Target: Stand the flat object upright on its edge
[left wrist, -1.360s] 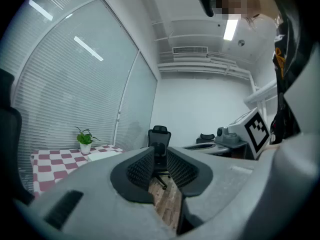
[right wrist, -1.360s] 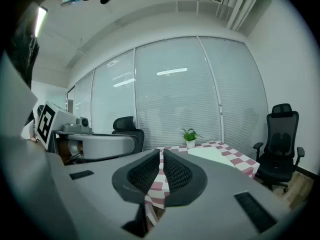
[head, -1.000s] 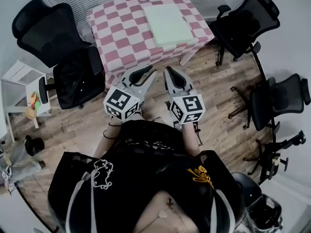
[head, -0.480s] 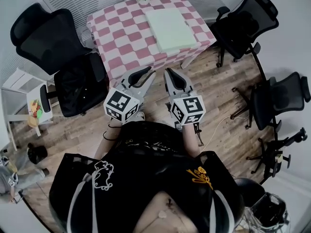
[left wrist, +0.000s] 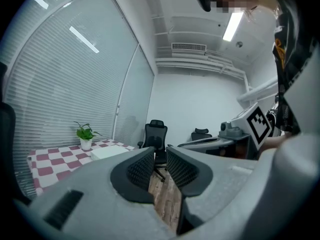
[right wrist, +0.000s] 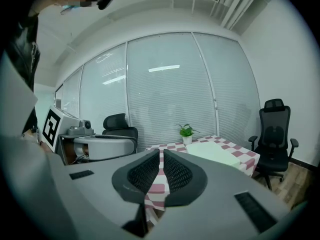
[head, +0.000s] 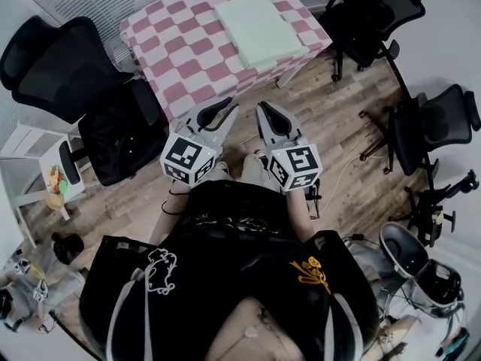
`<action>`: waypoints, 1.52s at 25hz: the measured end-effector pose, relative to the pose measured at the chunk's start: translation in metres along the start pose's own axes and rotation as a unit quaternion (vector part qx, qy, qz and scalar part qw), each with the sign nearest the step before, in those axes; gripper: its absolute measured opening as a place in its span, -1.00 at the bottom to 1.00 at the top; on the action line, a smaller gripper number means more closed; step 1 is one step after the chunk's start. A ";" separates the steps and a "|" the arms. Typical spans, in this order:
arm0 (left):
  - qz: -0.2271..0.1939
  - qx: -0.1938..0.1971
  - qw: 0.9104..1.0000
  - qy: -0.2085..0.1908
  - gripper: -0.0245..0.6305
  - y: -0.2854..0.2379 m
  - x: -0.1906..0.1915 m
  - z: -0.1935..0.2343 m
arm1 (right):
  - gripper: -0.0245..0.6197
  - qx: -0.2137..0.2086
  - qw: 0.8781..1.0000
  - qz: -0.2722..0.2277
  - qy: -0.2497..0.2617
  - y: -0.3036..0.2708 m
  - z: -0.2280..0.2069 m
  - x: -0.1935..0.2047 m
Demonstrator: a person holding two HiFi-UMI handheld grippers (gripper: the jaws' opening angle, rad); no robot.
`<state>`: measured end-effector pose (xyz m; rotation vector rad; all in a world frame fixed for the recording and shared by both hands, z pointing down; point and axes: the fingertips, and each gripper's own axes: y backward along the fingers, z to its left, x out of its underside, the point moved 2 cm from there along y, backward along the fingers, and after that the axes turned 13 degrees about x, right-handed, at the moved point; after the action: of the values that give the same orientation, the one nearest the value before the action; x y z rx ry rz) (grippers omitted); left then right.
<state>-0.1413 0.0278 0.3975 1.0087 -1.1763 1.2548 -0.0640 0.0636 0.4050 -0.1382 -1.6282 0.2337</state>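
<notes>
Bench [head: 180, 59] cloth: pink-and-white check. Slab [head: 259, 30] on bench: pale green. Plant [right wrist: 186, 130] at bench's far edge: green, with a white pot [right wrist: 187, 140]. Chairs [head: 52, 66] around bench: black. Floor [head: 338, 119]: brown wood planks. Left gripper [head: 228, 107] and right gripper [head: 263, 110]: grey, with black fingers [left wrist: 142, 169] and black-and-white marker cubes [head: 188, 159].

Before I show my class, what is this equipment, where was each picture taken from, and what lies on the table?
A person holds two hand tools, the left gripper and right gripper, each with two jaws and a marker cube. One picture looks down from the person's head; the other two look along each gripper's jaws. Both are shut and empty. Ahead, a table under a checked cloth carries a pale green flat slab and a small potted plant.
</notes>
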 end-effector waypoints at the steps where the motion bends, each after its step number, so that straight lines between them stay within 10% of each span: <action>1: 0.001 0.004 1.000 0.001 -0.67 -0.002 0.001 0.001 | -0.83 0.003 1.000 0.001 0.000 -0.001 -0.002 0.000; 16: 0.005 -0.046 0.999 0.012 -0.67 -0.043 -0.001 0.055 | -0.83 -0.030 0.999 0.013 0.001 -0.056 -0.045 -0.007; 38: 0.028 -0.169 0.985 0.021 -0.67 -0.204 -0.016 0.107 | -0.83 -0.110 0.993 0.030 -0.002 -0.156 -0.238 -0.033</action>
<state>0.0525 -0.0969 0.4102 0.7000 -1.3388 1.0674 0.1833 -0.0793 0.4233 -0.3560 -1.6521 0.0986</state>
